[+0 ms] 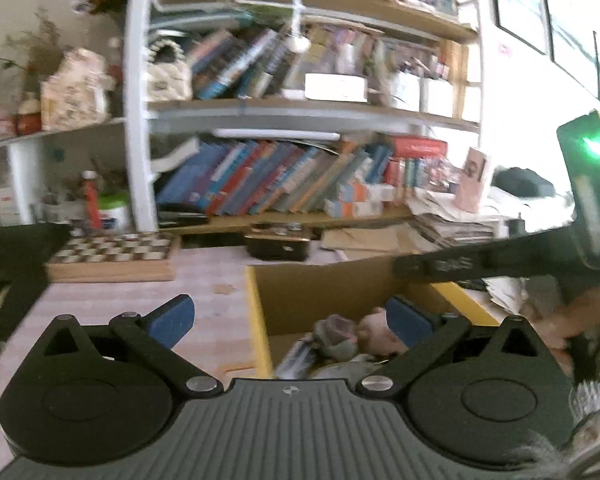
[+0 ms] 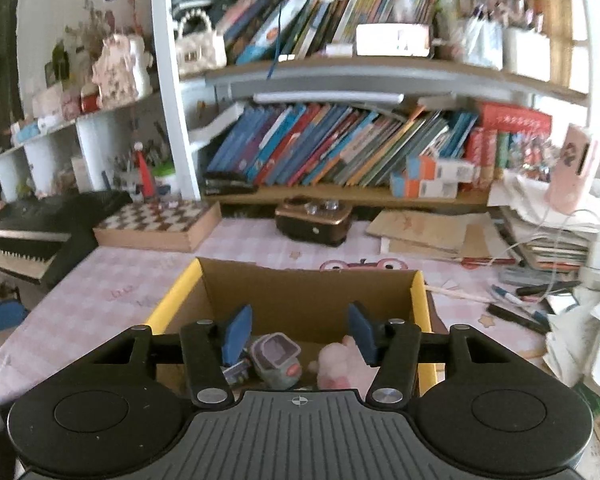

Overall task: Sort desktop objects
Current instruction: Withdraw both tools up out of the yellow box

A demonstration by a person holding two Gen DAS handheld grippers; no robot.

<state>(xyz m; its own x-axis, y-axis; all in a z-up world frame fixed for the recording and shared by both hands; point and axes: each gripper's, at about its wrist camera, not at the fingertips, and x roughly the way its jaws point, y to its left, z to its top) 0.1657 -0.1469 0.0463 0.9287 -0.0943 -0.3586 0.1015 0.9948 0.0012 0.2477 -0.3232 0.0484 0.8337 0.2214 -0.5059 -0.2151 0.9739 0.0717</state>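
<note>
A cardboard box with yellow edges (image 2: 308,292) stands on the pink checked desk. Inside lie a grey toy (image 2: 278,358), a pink plush (image 2: 340,364) and a small printed item (image 2: 236,372). My right gripper (image 2: 298,334) is open and empty, held just above the box opening. In the left wrist view the same box (image 1: 320,292) shows with the grey toy (image 1: 334,338) and pink plush (image 1: 374,330) inside. My left gripper (image 1: 290,320) is wide open and empty over the box's left wall. The right gripper's body (image 1: 580,216) crosses that view at the right.
A chessboard box (image 2: 160,222) and a brown radio (image 2: 314,222) stand behind the box. Pens (image 2: 520,304) and paper stacks (image 2: 552,236) crowd the right side. A keyboard (image 2: 24,240) lies at the left. Bookshelves (image 2: 340,148) fill the back.
</note>
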